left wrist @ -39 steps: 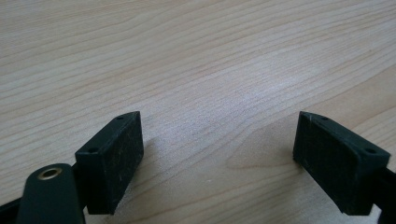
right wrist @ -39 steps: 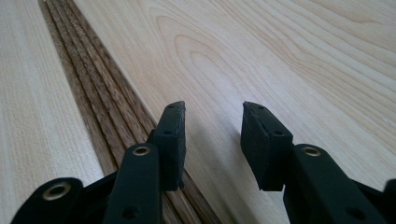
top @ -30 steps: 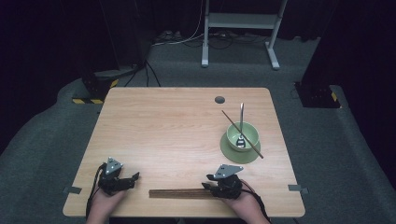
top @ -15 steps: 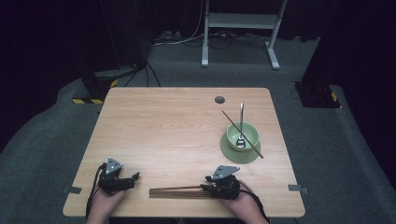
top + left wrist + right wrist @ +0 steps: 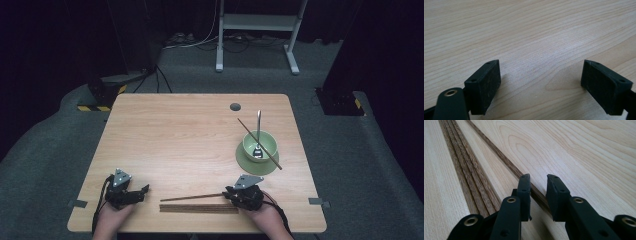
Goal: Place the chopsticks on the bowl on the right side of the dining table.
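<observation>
**Right gripper at a single chopstick, left gripper idle**

The right gripper [image 5: 231, 192] sits low at the near edge of the counter [image 5: 190, 130], its jaws narrowed around the end of a single chopstick [image 5: 192, 197], a small gap still showing. Just beside it lies a bundle of chopsticks [image 5: 199, 208]. The left gripper [image 5: 144, 190] rests wide open over bare wood. Farther off, a green bowl [image 5: 260, 145] on a saucer [image 5: 249, 163] holds a spoon [image 5: 258, 131] and another chopstick [image 5: 259, 143].

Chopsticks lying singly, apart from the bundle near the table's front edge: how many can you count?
2. One rests across the green bowl; one lies angled on the table, its end at the right tool. The bundle may hide others.
</observation>
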`<state>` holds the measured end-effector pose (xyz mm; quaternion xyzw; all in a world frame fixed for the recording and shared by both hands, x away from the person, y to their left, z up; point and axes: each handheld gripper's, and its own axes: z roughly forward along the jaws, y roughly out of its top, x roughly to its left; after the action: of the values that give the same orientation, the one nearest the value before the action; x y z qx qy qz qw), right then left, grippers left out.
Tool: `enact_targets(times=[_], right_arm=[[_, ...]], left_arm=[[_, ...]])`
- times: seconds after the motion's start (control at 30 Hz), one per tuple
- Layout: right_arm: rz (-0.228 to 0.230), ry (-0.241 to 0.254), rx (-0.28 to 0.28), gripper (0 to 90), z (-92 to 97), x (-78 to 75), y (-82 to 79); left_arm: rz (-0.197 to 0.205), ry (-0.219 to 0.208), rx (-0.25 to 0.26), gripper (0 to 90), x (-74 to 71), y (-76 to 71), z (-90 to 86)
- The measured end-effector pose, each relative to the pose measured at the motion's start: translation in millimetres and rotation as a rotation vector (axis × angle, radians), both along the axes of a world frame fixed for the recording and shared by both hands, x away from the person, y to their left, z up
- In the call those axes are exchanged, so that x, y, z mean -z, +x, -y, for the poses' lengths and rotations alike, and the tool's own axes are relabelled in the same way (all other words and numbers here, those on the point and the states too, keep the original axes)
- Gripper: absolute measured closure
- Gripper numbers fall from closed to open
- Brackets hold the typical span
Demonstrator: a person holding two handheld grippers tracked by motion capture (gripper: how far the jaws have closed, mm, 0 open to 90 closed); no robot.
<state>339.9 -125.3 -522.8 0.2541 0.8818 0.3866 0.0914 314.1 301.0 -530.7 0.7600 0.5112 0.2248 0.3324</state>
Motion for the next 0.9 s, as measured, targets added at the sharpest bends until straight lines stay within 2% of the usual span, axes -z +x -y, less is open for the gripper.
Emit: enact_targets(times=[0.37,0.57,0.9], right_arm=[[0.001,0.003,0.026,82.8,4.3,0.2,2.5],[0.008,0.003,0.028,80.6,3.9,0.8,2.7],[0.05,-0.01,0.003,76.1,-3.7,2.2,2.4]], left_arm=[[-0.001,-0.001,0.0,16.3,0.0,0.0,0.0],[0.0,-0.001,0.0,16.4,0.0,0.1,-0.1],[-0.001,-0.001,0.0,16.3,0.0,0.2,-0.1]])
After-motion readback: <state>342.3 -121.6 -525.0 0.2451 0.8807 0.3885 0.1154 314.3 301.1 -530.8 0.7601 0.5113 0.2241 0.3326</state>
